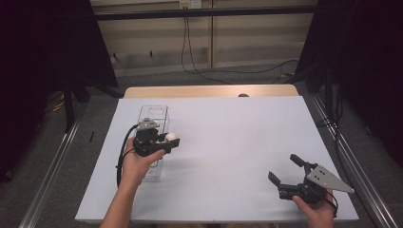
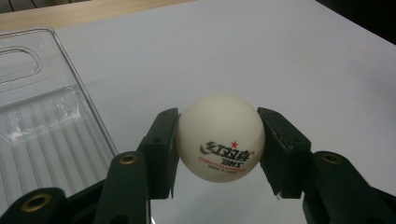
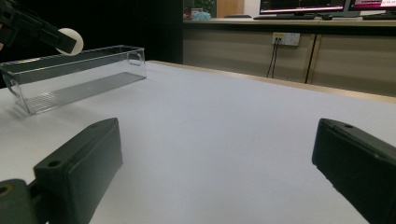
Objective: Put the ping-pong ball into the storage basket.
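Note:
A white table-tennis ball with red and black print sits between the two black jaws of my left gripper, which is shut on it. In the high view the ball hangs just right of the clear plastic bin, above the white table sheet, with the left gripper over the bin's right wall. The right gripper view catches the ball held above the bin. My right gripper rests open near the table's front right, nothing between its jaws.
The white sheet covers the table, with a wooden edge at the far side. Cables run across the floor behind. Metal rails flank the table left and right. A counter with monitors stands beyond in the right gripper view.

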